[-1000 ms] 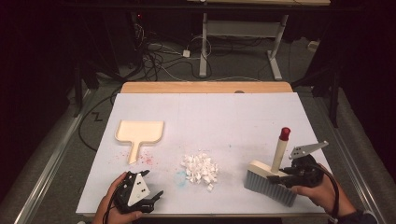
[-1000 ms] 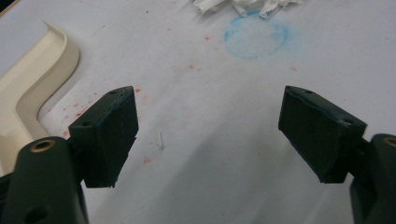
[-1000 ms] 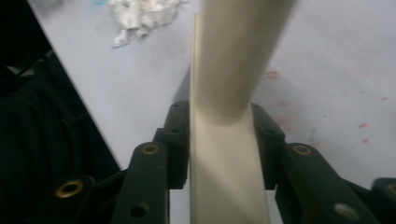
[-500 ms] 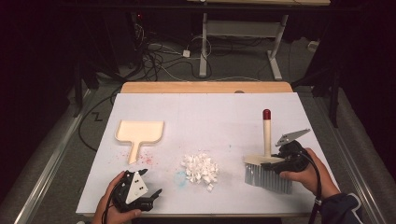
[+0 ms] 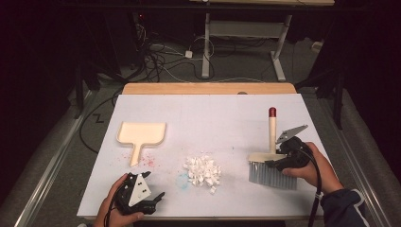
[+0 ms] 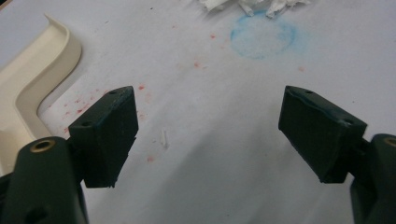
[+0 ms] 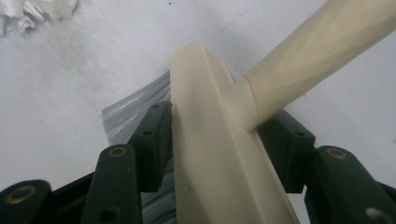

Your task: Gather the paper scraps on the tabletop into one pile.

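Your right gripper (image 5: 279, 161) clamps the brush (image 5: 271, 163) at its head, lower right of the frame, handle upright. Your left gripper (image 5: 153, 202) sits empty, jaws spread, lower left. The paper scraps (image 5: 202, 170) lie centre; the dustpan (image 5: 141, 135) is left. A fast sweep could scatter scraps past the unheld dustpan.

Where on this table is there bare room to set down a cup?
Free: the far strip beyond the dustpan and brush, and the middle between them above the paper scraps. Crowded: the near edge, with left gripper, scraps and right gripper.
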